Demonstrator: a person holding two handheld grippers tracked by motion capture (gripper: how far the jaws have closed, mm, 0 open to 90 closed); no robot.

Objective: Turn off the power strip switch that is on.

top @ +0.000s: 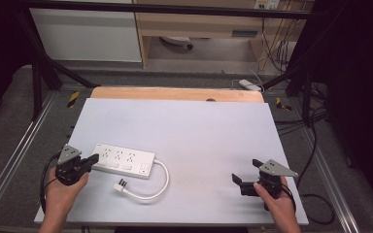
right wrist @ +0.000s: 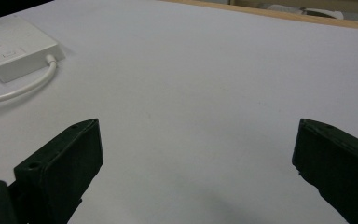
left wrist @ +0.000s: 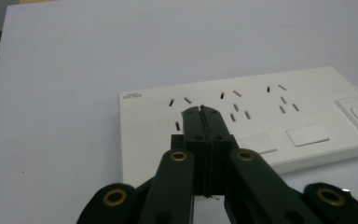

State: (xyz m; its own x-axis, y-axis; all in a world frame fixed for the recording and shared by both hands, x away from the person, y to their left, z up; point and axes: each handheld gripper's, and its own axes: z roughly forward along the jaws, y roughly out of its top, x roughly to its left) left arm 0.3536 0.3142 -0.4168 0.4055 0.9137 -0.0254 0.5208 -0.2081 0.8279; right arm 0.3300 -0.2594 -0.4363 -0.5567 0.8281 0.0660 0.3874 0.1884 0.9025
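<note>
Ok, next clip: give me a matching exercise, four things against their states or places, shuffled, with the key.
Things:
1. left gripper
2. right gripper
3. power strip
4. plug

States or places:
A. jaws wide apart over bare table
B. lying loose on the table, cable looped behind it
C. jaws shut, tips over the strip's sockets
D. white, flat on the table's left side

Pairs: 1-C, 2-A, 3-D, 4-B

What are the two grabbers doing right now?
Left gripper: shut, empty, tips over the power strip.
Right gripper: wide open, holding nothing.
</note>
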